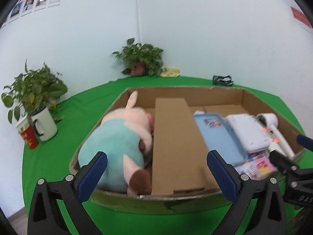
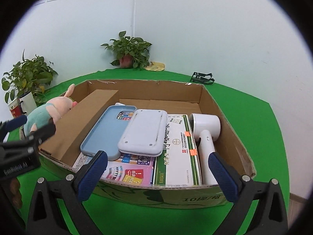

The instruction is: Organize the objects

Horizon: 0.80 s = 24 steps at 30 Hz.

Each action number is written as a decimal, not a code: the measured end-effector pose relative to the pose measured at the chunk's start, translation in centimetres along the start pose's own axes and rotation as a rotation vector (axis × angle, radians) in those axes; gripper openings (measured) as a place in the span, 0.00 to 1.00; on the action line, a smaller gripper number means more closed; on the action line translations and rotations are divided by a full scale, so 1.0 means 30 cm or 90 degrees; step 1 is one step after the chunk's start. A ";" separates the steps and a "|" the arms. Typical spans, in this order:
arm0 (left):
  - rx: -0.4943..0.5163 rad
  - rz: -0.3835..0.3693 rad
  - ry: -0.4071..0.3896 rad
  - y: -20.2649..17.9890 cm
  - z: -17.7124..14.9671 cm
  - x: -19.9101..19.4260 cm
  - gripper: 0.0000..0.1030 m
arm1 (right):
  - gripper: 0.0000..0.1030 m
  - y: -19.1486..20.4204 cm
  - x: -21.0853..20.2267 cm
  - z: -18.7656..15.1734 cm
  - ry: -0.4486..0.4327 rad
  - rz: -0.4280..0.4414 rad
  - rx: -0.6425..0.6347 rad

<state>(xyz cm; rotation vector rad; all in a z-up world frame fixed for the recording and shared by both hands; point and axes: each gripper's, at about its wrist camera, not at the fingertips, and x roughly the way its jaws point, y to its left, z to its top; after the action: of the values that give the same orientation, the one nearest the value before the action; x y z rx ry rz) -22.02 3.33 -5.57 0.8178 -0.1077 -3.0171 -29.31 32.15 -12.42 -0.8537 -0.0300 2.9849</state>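
An open cardboard box (image 1: 195,96) (image 2: 146,90) sits on a green table, split by a cardboard divider (image 1: 174,137) (image 2: 84,121). A plush pig (image 1: 117,137) (image 2: 56,107) in a teal shirt fills the left compartment. The right compartment holds a blue phone case (image 2: 105,133) (image 1: 217,135), a pale flat device (image 2: 144,131) (image 1: 248,131), a green-and-white carton (image 2: 176,156), a white hair dryer (image 2: 205,125) (image 1: 270,119) and colourful leaflets (image 2: 129,168). My left gripper (image 1: 157,156) hovers open at the box's near edge, straddling pig and divider. My right gripper (image 2: 158,155) is open over the right compartment's near wall, holding nothing.
Two potted plants (image 1: 142,58) (image 1: 33,86) stand along the wall. A white mug (image 1: 45,125) and a red cup (image 1: 29,139) sit at the left. A black clip-like object (image 1: 223,80) and a yellow cloth (image 1: 170,72) lie behind the box. Green cloth (image 2: 244,107) surrounds the box.
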 end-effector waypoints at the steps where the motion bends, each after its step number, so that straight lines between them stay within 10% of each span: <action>1: -0.002 0.001 0.005 0.014 -0.013 0.005 0.99 | 1.00 0.002 0.008 -0.005 0.006 -0.001 0.002; 24: -0.002 -0.002 0.008 0.001 -0.055 0.011 1.00 | 1.00 0.022 -0.002 -0.030 -0.021 -0.039 -0.011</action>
<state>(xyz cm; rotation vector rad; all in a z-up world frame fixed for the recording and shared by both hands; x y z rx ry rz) -21.47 3.18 -7.16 0.8367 -0.1004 -3.0143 -28.81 31.51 -13.17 -0.7900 -0.0816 2.9459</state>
